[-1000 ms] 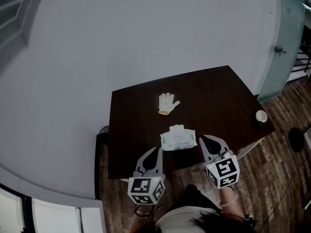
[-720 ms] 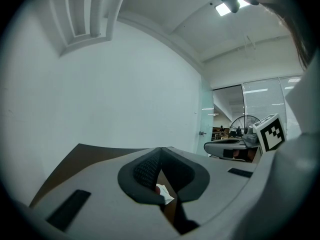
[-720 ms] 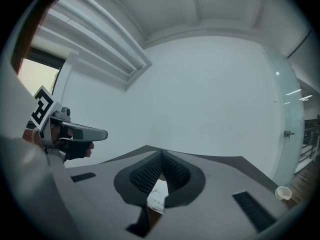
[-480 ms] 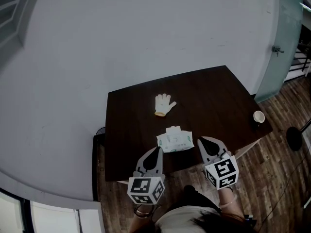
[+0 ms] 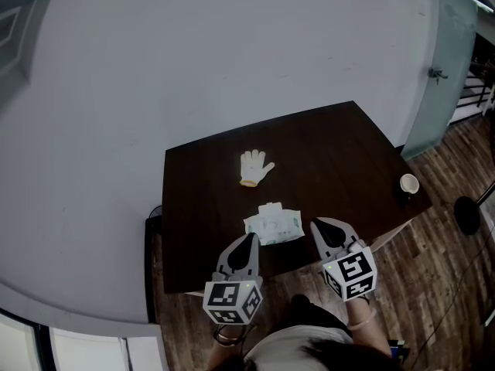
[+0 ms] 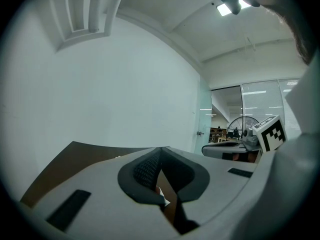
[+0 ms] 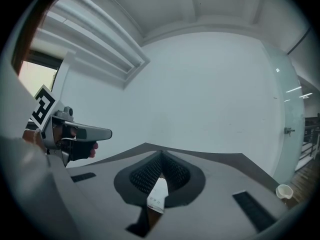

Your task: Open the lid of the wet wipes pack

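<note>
The wet wipes pack [image 5: 272, 225] lies flat on the dark brown table [image 5: 332, 153] near its front edge, white-green, with its lid down. My left gripper [image 5: 251, 236] hovers at the front edge just left of the pack, jaws together. My right gripper [image 5: 315, 223] sits just right of the pack, jaws also together. In the left gripper view the tips [image 6: 160, 150] meet, and a sliver of the pack [image 6: 161, 198] shows below them. Through the right gripper's [image 7: 161, 154] closed jaws a strip of the pack [image 7: 157, 196] appears. Neither gripper holds anything.
A white work glove [image 5: 254, 166] lies behind the pack, mid-table. A small white cup [image 5: 408, 183] stands at the table's right corner. A pale wall rises behind the table, a glass door [image 5: 448, 68] is at the right, and the floor is wooden.
The head view has shifted, so the table sits further left in the picture. My left gripper has come closer to the pack's left side. The right gripper keeps its place beside it.
</note>
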